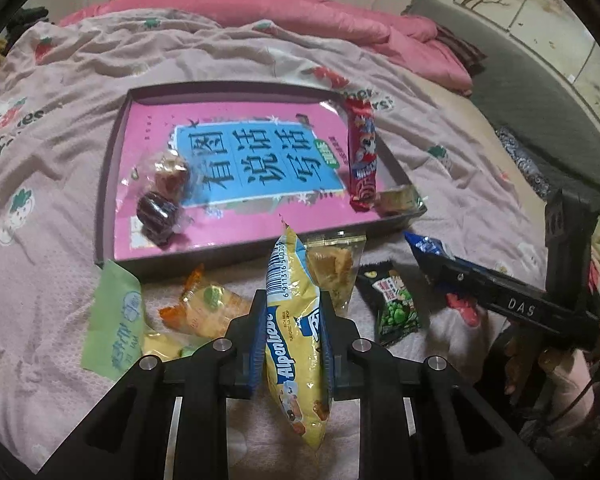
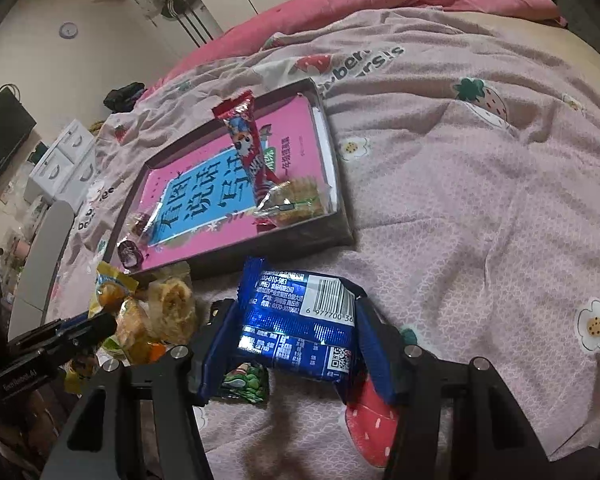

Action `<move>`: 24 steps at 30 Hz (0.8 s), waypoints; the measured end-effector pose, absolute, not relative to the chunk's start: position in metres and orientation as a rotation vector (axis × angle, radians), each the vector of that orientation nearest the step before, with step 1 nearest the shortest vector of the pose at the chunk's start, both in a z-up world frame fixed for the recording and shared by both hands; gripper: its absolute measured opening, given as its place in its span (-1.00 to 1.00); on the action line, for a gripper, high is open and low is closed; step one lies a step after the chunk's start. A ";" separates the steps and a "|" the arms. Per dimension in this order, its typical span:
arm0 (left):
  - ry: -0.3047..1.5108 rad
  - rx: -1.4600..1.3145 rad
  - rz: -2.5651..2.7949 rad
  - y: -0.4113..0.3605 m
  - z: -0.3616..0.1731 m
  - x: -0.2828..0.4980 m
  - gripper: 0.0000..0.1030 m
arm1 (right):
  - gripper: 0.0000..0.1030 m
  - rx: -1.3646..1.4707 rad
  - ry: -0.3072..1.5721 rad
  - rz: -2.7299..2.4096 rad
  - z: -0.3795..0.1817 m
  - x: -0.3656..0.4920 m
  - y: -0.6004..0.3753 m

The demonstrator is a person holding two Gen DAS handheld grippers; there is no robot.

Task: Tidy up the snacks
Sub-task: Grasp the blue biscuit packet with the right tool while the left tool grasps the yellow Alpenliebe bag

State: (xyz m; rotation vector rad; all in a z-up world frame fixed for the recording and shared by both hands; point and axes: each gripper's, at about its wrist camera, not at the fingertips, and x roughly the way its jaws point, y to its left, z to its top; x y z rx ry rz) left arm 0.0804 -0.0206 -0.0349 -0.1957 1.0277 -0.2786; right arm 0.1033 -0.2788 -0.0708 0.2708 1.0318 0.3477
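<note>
My left gripper point(image 1: 292, 320) is shut on a yellow Alpenliebe packet point(image 1: 296, 332), held upright above the bed in front of the tray. My right gripper point(image 2: 296, 320) is shut on a blue snack packet point(image 2: 300, 320), also seen from the left wrist view point(image 1: 428, 248). The dark tray point(image 1: 112, 152) has a pink book cover as its floor and holds a red bar point(image 1: 362, 152), two wrapped candies point(image 1: 160, 208) and a clear-wrapped biscuit point(image 2: 296, 200). Loose snacks lie before the tray: a green packet point(image 1: 116, 320), orange-wrapped cakes point(image 1: 208, 304), a green pea bag point(image 1: 392, 304).
The bed has a pink strawberry-print sheet point(image 2: 480, 200) and a pink quilt point(image 1: 300, 12) at the back. White drawers point(image 2: 64, 160) and a grey chair back point(image 2: 40, 264) stand to the left of the bed. A dark headboard point(image 1: 540, 100) runs along the right.
</note>
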 end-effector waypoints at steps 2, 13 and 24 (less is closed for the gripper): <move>1.013 -0.197 -0.268 -0.016 -0.030 0.080 -0.54 | 0.13 0.267 1.020 0.358 -0.068 0.103 -0.277; 0.958 -0.196 -0.222 0.000 -0.016 0.080 -0.54 | 0.13 0.226 0.921 0.433 -0.047 0.096 -0.262; 0.892 -0.201 -0.174 0.017 -0.001 0.080 -0.54 | 0.13 0.210 0.857 0.473 -0.037 0.092 -0.254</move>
